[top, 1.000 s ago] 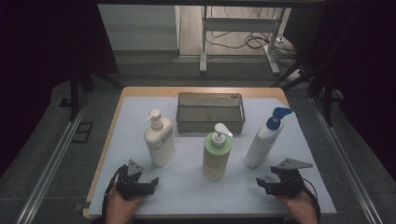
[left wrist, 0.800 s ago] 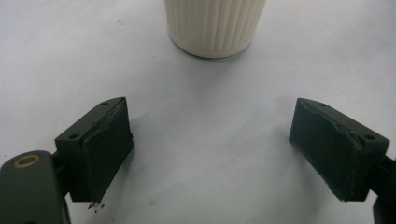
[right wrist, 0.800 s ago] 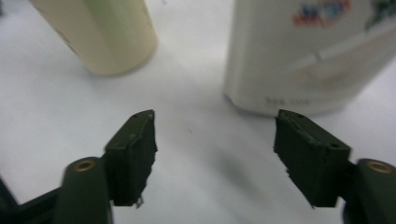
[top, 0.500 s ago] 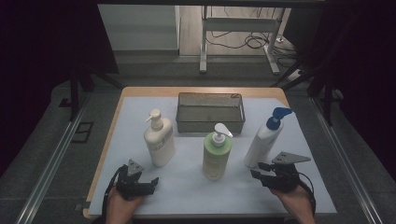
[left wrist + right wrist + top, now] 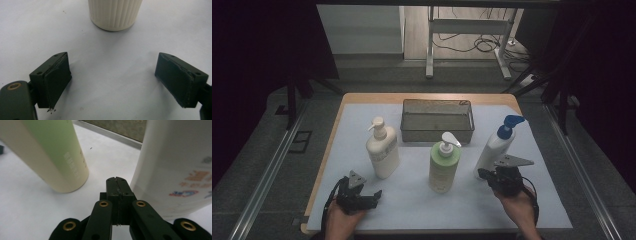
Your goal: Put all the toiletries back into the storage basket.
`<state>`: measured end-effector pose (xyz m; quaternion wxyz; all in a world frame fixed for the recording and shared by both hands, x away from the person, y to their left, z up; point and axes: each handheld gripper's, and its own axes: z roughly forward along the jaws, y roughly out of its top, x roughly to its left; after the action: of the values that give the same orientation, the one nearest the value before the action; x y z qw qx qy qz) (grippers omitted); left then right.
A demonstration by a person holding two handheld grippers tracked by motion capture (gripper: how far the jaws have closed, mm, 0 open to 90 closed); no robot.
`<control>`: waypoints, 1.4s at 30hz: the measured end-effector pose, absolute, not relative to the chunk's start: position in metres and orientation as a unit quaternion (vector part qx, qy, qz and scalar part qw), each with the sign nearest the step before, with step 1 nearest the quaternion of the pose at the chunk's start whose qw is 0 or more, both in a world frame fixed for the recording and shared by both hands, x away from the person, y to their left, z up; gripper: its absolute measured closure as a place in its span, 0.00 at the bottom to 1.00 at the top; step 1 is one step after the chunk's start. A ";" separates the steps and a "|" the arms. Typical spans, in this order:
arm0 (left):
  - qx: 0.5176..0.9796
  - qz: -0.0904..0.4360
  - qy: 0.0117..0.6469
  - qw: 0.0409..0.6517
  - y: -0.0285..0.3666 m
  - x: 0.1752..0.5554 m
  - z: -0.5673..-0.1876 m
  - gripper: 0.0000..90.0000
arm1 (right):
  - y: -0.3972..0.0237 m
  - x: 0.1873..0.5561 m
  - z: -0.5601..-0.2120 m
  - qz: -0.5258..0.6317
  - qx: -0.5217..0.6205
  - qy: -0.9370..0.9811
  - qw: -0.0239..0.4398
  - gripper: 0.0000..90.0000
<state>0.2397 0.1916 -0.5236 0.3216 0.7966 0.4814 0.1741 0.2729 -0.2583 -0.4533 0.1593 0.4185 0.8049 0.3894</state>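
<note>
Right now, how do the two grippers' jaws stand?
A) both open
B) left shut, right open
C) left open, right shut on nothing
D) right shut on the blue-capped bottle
C: the left gripper has its jaws spread wide over bare table short of the cream bottle, while the right gripper has its jaws pressed together beside the blue-capped bottle, gripping nothing.

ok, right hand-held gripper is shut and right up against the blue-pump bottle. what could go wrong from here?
1. The right hand-held gripper, jaws shut, sits at the base of the tall white bottle with the blue pump. A push there could tip it, possibly toward the green bottle beside it.
2. Shut jaws cannot take the bottle; they would need opening first, with little room near it.
3. The left hand-held gripper is open, facing the cream bottle; a careless advance could nudge it.
</note>
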 end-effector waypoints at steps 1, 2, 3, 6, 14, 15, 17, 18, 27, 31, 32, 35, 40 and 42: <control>0.797 0.174 0.481 0.322 0.192 0.240 -0.524 0.14 | -0.258 0.273 -0.453 0.389 0.419 0.805 0.159 0.99; 0.797 0.174 0.481 0.322 0.192 0.240 -0.524 0.14 | -0.257 0.274 -0.454 0.389 0.419 0.805 0.159 1.00; 0.797 0.174 0.481 0.322 0.192 0.240 -0.524 0.14 | -0.253 0.276 -0.456 0.386 0.421 0.804 0.163 1.00; 0.797 0.174 0.481 0.322 0.192 0.240 -0.524 0.14 | -0.249 0.278 -0.458 0.385 0.426 0.802 0.167 1.00; 0.797 0.174 0.481 0.322 0.192 0.240 -0.524 0.14 | -0.242 0.283 -0.465 0.377 0.442 0.793 0.184 1.00; 0.797 0.174 0.481 0.321 0.192 0.240 -0.524 0.14 | -0.242 0.284 -0.466 0.374 0.443 0.793 0.187 1.00; 0.797 0.174 0.481 0.322 0.192 0.240 -0.524 0.14 | -0.242 0.284 -0.468 0.368 0.446 0.792 0.197 1.00; 0.797 0.174 0.481 0.321 0.192 0.240 -0.524 0.14 | -0.242 0.285 -0.469 0.368 0.447 0.791 0.198 1.00; 0.797 0.174 0.481 0.322 0.192 0.240 -0.524 0.14 | -0.244 0.281 -0.470 0.356 0.447 0.791 0.216 1.00; 0.797 0.174 0.481 0.322 0.192 0.240 -0.524 0.14 | -0.248 0.279 -0.470 0.358 0.451 0.790 0.213 1.00; 0.797 0.174 0.481 0.322 0.192 0.240 -0.524 0.14 | -0.247 0.279 -0.471 0.357 0.450 0.790 0.214 1.00; 0.797 0.174 0.481 0.322 0.192 0.240 -0.524 0.14 | -0.247 0.279 -0.470 0.356 0.450 0.790 0.215 1.00; 0.797 0.174 0.481 0.322 0.192 0.240 -0.524 0.14 | -0.248 0.279 -0.469 0.352 0.451 0.792 0.214 1.00; 0.797 0.174 0.481 0.322 0.192 0.240 -0.524 0.14 | -0.249 0.278 -0.469 0.351 0.450 0.793 0.214 1.00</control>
<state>0.2397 0.1916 -0.5236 0.3216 0.7966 0.4812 0.1742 0.2782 -0.2491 -0.4694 0.2141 0.4502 0.7925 0.3512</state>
